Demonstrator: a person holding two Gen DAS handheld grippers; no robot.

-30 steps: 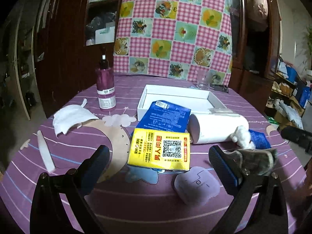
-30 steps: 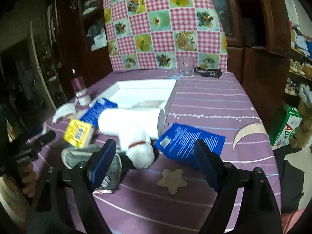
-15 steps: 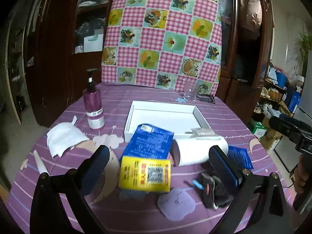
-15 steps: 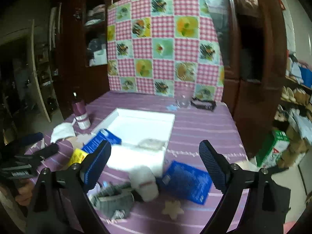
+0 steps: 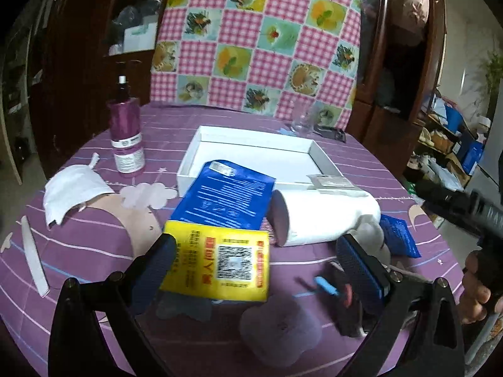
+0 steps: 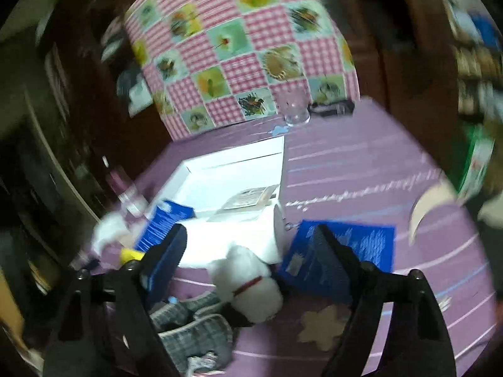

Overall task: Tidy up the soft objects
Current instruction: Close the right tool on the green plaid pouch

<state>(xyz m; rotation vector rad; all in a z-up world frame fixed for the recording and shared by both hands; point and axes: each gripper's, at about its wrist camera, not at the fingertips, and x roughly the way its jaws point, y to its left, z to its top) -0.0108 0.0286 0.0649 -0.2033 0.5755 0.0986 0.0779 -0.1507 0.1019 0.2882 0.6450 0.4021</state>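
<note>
My left gripper stands open low over the purple table, with a yellow pack lying between its fingers, untouched. Behind it lie a blue pack, a white roll and a white tray. My right gripper is tilted, and its jaws are closing. A white plush toy lies between them and the pads do not touch it. A grey checked cloth lies beside the toy, near the left finger. This view is blurred.
A purple bottle and a white cloth sit at the left. A glass stands behind the tray. A second blue pack lies right of the toy. A hand holds the other gripper at the right edge.
Both grippers drew back from the table, then came forward again. The right one has rolled and now hangs over the plush toy. Nothing was taken hold of.
</note>
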